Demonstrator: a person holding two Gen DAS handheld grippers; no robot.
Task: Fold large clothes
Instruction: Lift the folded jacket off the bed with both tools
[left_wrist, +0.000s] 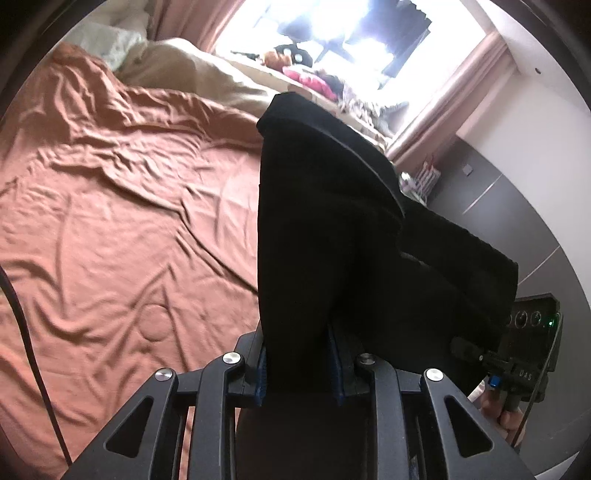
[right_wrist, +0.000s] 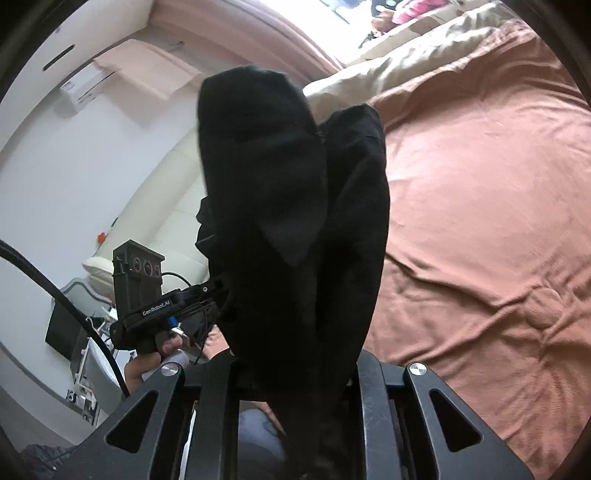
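The black garment (left_wrist: 325, 229) hangs in the air above the bed, held up by both tongs, one at each side of it. In the left wrist view, the rust-brown sheet (left_wrist: 110, 206) lies rumpled across the bed on the left, with a beige duvet (left_wrist: 192, 74) heaped at its far end below a bright window. In the middle, the left tongs (left_wrist: 300, 363) are nearly closed, their blue pads pinching a thick fold of the cloth, which stands up from them. At the right edge the right tongs (left_wrist: 469, 349) disappear into the same cloth. In the right wrist view, the left tongs (right_wrist: 218, 295) show at left, gripped by a hand (right_wrist: 155, 363). The right tongs (right_wrist: 295, 373) are pressed close on bunched cloth that covers their tips, with the sheet (right_wrist: 480, 206) spread to the right.
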